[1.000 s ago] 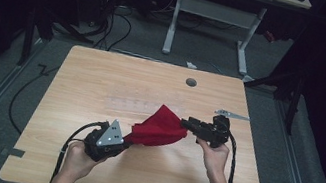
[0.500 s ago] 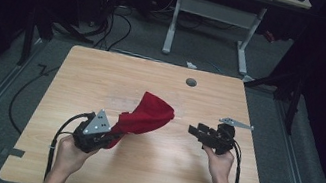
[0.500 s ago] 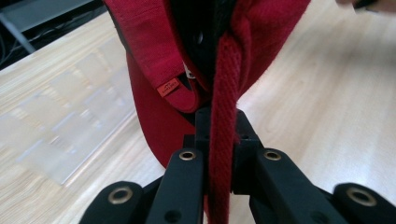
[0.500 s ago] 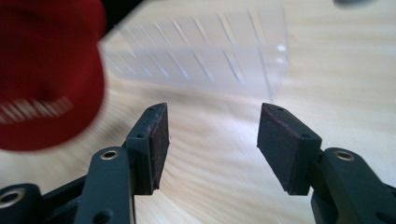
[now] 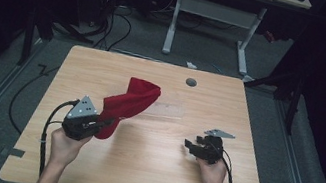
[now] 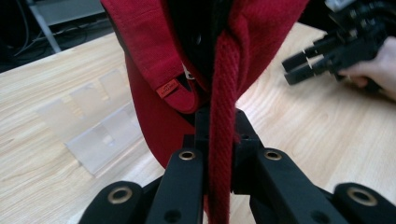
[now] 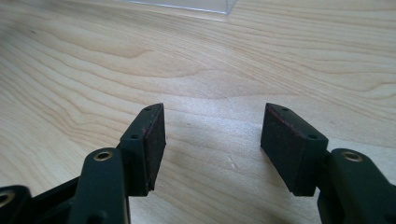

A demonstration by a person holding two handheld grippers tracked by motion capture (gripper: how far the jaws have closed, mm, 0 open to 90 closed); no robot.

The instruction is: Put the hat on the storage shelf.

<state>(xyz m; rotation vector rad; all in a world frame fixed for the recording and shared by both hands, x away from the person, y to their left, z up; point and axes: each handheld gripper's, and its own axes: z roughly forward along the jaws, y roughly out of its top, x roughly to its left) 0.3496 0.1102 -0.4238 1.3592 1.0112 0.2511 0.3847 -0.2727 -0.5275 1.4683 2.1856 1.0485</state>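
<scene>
A red cloth item [image 5: 131, 98] with a thick ribbed edge and a small sewn tag [image 6: 169, 88] hangs from my left gripper [image 5: 105, 123], held up over the left-middle of the wooden table [image 5: 147, 170]. In the left gripper view the jaws of that gripper [image 6: 219, 126] are shut on the ribbed edge [image 6: 223, 93]. My right gripper [image 5: 189, 146] rests low at the right front, open, with bare wood between its pads [image 7: 152, 140]. The same gripper [image 6: 299, 67] appears farther off in the left gripper view, apart from the cloth.
A clear plastic stand [image 5: 165, 108] lies on the table behind the cloth, its edge showing too in the right gripper view [image 7: 187, 4]. A round grommet hole [image 5: 191, 82] sits near the far edge. A white-legged desk [image 5: 216, 9] and floor cables [image 5: 111, 26] lie beyond.
The right gripper let go of the red cloth and drew back to the right front. The left gripper carried the cloth to the left, and it now hangs from that gripper alone.
</scene>
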